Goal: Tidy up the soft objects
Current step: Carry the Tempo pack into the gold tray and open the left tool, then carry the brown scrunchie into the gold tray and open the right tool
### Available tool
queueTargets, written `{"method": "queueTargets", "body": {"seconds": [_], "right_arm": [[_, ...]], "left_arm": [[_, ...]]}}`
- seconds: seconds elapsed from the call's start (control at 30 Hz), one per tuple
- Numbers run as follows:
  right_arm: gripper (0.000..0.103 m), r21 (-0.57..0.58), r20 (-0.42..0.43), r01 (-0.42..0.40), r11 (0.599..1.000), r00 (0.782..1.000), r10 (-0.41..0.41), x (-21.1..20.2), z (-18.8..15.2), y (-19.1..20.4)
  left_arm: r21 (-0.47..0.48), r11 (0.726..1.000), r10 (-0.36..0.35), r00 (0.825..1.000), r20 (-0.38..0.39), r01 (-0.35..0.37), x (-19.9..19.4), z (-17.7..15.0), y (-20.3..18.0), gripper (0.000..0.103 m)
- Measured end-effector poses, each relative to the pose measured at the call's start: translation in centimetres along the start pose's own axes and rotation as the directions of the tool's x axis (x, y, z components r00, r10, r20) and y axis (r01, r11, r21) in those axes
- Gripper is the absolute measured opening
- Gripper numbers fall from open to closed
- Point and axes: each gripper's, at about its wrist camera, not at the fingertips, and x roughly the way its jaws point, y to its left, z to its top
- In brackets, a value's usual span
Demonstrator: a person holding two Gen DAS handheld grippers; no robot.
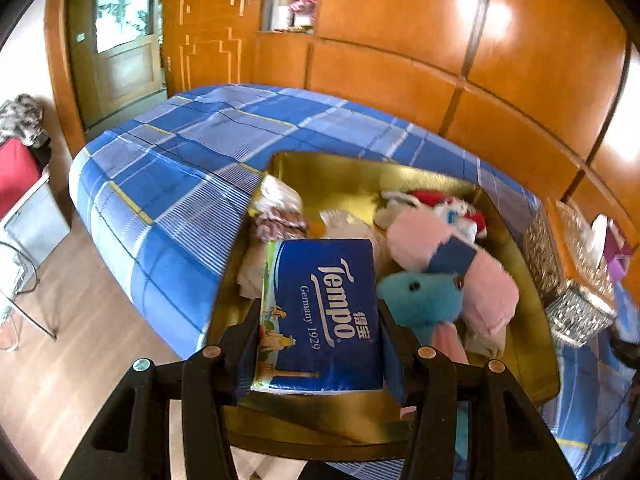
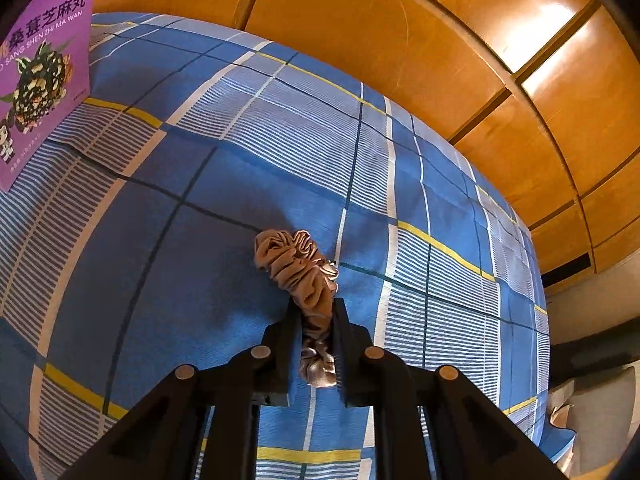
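My left gripper (image 1: 318, 308) is shut on a blue Tempo tissue pack (image 1: 320, 312) and holds it over a gold tray (image 1: 532, 320) on the bed. In the tray lie a pink plush toy (image 1: 452, 264), a teal plush toy (image 1: 420, 300), a red and white plush (image 1: 444, 204), and scrunchies (image 1: 280, 210) at its far left. My right gripper (image 2: 316, 306) is shut on a tan satin scrunchie (image 2: 298, 268) just above the blue plaid bedsheet (image 2: 240, 160).
A purple snack box (image 2: 40, 76) stands on the bed at the left of the right wrist view. Crystal-like boxes (image 1: 576, 312) sit right of the tray. Wooden wall panels (image 1: 440, 40) line the bed's far side. The wooden floor (image 1: 80, 360) lies left of the bed.
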Motion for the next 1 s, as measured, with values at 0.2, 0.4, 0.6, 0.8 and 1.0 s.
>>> {"method": "queueTargets", "body": {"seconds": [0.2, 0.4, 0.6, 0.8, 1.0], "right_arm": [[0.013, -0.006, -0.001, 0.008, 1.0, 1.0, -0.008, 0.1, 0.0, 0.1], [0.013, -0.005, -0.002, 0.009, 1.0, 1.0, -0.009, 0.1, 0.0, 0.1], [0.013, -0.003, -0.004, 0.008, 1.0, 1.0, -0.008, 0.1, 0.1, 0.1], [0.013, -0.004, -0.004, 0.007, 1.0, 1.0, -0.007, 0.1, 0.1, 0.1], [0.012, 0.013, -0.01, -0.012, 1.0, 1.0, 0.012, 0.1, 0.2, -0.2]], "left_arm": [[0.02, 1.0, 0.003, 0.998, -0.064, -0.002, 1.5, -0.9, -1.2, 0.056], [0.044, 0.998, 0.036, 0.999, -0.02, -0.035, 0.7, -0.9, -1.5, 0.066], [0.074, 0.996, 0.042, 0.999, 0.032, -0.044, -0.8, -0.4, -2.4, 0.066], [0.131, 0.99, 0.031, 0.994, 0.1, -0.044, -2.9, 0.1, -4.0, 0.066], [0.182, 0.983, 0.009, 0.991, 0.133, -0.034, -4.1, 0.2, -5.5, 0.066]]}}
